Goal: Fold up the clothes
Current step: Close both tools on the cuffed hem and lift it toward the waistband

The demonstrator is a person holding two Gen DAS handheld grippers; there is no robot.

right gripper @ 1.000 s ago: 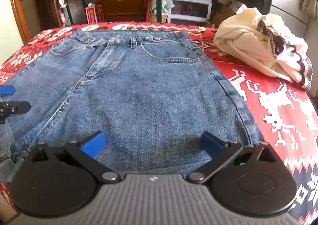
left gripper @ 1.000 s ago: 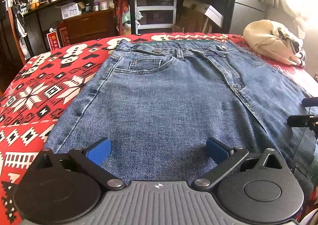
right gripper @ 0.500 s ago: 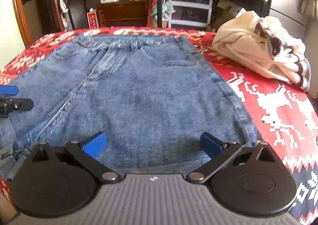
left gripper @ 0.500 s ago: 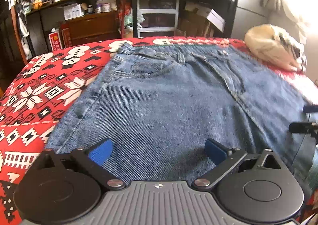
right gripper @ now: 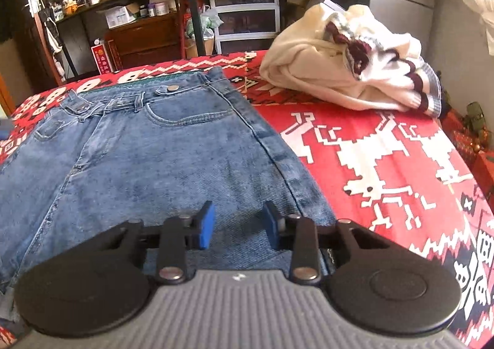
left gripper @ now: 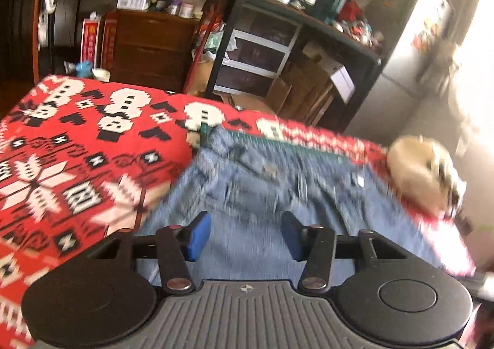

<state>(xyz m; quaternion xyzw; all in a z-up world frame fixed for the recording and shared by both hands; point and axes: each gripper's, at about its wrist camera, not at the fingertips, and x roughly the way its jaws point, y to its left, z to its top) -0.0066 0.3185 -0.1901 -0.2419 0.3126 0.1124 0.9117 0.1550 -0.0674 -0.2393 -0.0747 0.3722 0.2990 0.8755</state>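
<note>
Blue jeans lie flat on the red patterned blanket, waistband at the far end. My right gripper hovers low over the near right part of the denim, beside its right side seam. Its blue pads are half closed, with a gap and cloth showing behind it. The left wrist view is blurred and tilted. In it my left gripper sits over the jeans near their left edge, its pads also narrowed but apart. Whether either touches the cloth is unclear.
A cream sweater with dark-striped cuffs is bunched at the far right of the bed, also seen as the cream sweater. Behind the bed stand a black shelf unit with drawers and a wooden cabinet. Bare blanket lies left of the jeans.
Both grippers' pads have closed to about half their earlier gap. The left gripper has swung and tilted, blurring its view; the right has shifted right and forward along the jeans.
</note>
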